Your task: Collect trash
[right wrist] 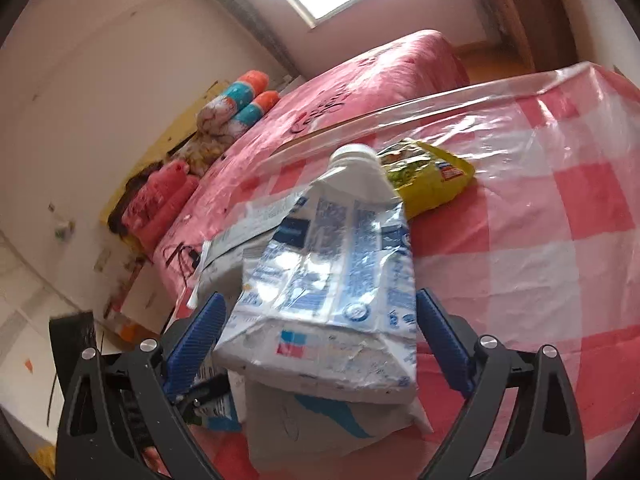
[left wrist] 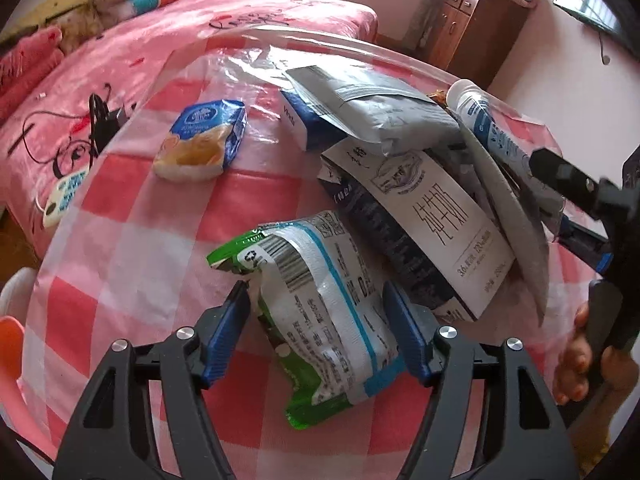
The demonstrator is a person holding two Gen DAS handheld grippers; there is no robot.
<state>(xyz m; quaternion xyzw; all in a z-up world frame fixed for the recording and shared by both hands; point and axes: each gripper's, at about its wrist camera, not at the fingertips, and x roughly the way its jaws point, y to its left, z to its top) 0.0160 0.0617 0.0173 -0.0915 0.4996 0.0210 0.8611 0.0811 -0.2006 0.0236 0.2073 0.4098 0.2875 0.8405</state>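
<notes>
Straddling green-and-white wrapper (left wrist: 320, 312) with left gripper (left wrist: 318, 328), jaws open, pads apparently clear. Right gripper (right wrist: 320, 344) gaping around flattened milk carton (right wrist: 332, 276), cap at twelve o'clock, resting on pile. Advising: centring each item, closing squarely, lifting without disturbing pile.

My left wrist view looks steeply down, close over the checked surface (left wrist: 132, 248); my right wrist view looks shallower across it toward the bed (right wrist: 384, 68). Both share the flattened carton (left wrist: 492, 128) (right wrist: 332, 276).
</notes>
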